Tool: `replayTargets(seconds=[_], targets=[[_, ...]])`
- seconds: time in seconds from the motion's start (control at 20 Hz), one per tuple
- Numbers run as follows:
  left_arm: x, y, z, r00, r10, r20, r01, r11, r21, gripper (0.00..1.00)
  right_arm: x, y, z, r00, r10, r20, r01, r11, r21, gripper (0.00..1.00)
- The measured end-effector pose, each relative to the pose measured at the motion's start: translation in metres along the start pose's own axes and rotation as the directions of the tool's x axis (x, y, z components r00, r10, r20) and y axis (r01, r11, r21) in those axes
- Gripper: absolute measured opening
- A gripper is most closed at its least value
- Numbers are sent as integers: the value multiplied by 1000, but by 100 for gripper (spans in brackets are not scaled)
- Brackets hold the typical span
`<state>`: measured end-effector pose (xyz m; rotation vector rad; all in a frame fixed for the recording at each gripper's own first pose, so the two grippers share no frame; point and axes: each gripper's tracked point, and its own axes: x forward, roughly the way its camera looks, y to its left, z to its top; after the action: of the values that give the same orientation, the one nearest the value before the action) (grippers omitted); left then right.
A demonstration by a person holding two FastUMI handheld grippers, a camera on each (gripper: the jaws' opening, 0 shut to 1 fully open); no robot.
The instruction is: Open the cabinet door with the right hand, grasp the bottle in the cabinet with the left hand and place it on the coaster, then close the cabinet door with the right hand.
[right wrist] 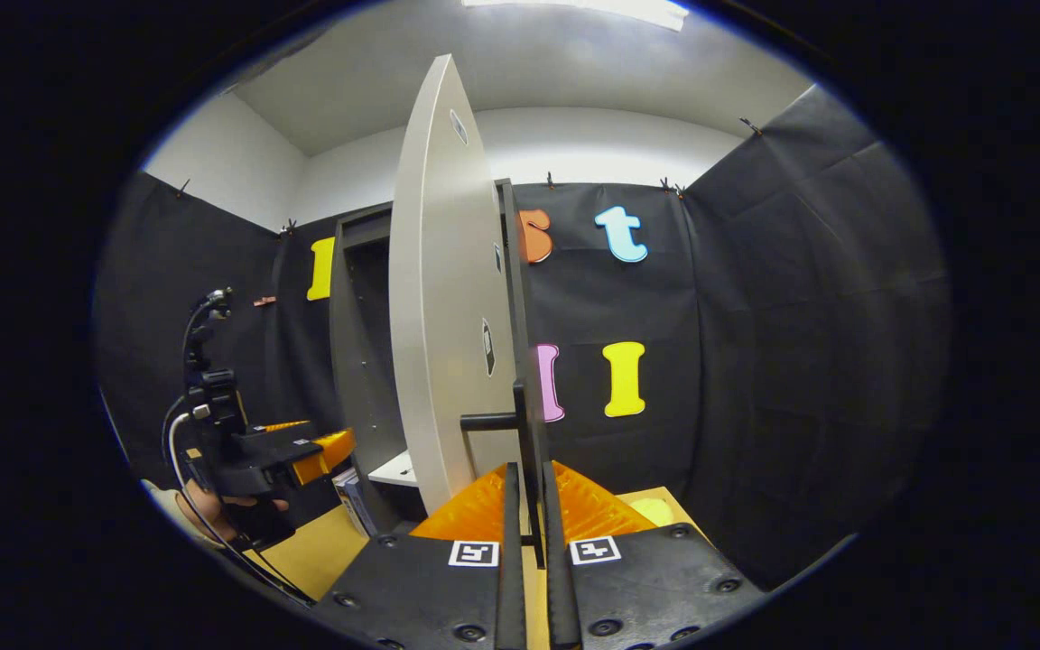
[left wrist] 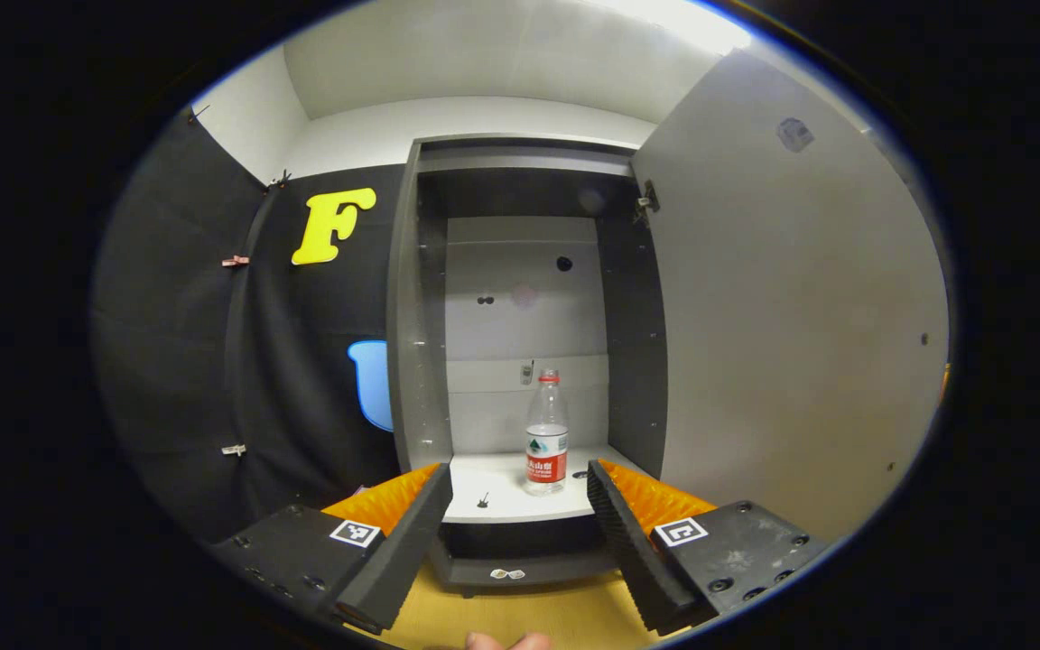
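Plastic bottle (left wrist: 546, 433): upright, 12 o'clock of left gripper (left wrist: 518, 492), spread wide
Right gripper (right wrist: 525, 506): pinching door (right wrist: 443, 298) edge

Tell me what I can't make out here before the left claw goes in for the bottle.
- Bottle: right gripper view, hidden behind the open cabinet door.
- Coaster: a yellow patch shows past the right claw, mostly hidden by it.
- Door handle: right gripper view, whether the nearly closed fingers press it is unclear.

You are working under a bright ceiling light (left wrist: 673, 23) that is glaring at the top of both views, while the cabinet (left wrist: 520, 298) interior is sitting dim and fisheye distortion is bending the edges.
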<state>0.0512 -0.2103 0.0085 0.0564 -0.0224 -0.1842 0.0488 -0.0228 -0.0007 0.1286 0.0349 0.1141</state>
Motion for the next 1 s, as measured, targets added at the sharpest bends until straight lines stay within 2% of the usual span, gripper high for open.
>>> replayTargets(seconds=[0.1, 0.15, 0.2, 0.25, 0.3, 0.4, 0.45, 0.6, 0.75, 0.9, 0.95, 1.0], targets=[[11, -11, -1, 1000, -15, -2, 15, 1000, 1, 94, -2, 0, 0, 1000, 9, 4, -9, 1000, 2, 14], [18, -15, 0, 1000, -20, -3, 20, 1000, 0, 92, -4, 1, 0, 1000, 11, 4, -11, 1000, 12, 14], [24, -20, -2, 1000, -23, -3, 23, 1000, -1, 92, -6, 3, 3, 1000, 16, 10, -16, 1000, 22, 3], [31, -23, -2, 1000, -26, -4, 26, 1000, 0, 94, -4, 3, 4, 1000, 12, 17, -12, 1000, 26, 24], [39, -26, -2, 1000, -30, -3, 30, 1000, 2, 92, -4, -4, 5, 1000, -13, 22, 12, 1000, 22, 21], [56, -30, -6, 1000, -31, -4, 31, 999, 11, 94, -1, -20, 3, 996, -85, 16, 85, 996, 21, 20], [66, -33, -9, 1000, -31, -7, 31, 999, 9, 92, -4, -23, 3, 994, -107, 10, 106, 993, 46, 29], [94, -37, -19, 999, -27, -20, 27, 1000, -4, 94, 1, -31, 4, 981, -192, 6, 190, 974, 121, 100], [124, -40, -21, 1000, -17, -13, 18, 1000, 17, 92, 4, -55, 8, 961, -273, 49, 270, 961, 66, 97], [155, -40, -30, 1000, -7, -15, 7, 1000, 25, 94, 3, -66, 2, 963, -269, 34, 269, 963, 9, 97], [166, -40, -34, 1000, -3, -17, 4, 1000, 26, 94, 2, -66, -1, 964, -267, 22, 267, 964, 4, 100], [176, -41, -38, 1000, -1, -19, 2, 1000, 28, 94, -1, -69, 0, 961, -276, 29, 276, 961, -3, 97]])
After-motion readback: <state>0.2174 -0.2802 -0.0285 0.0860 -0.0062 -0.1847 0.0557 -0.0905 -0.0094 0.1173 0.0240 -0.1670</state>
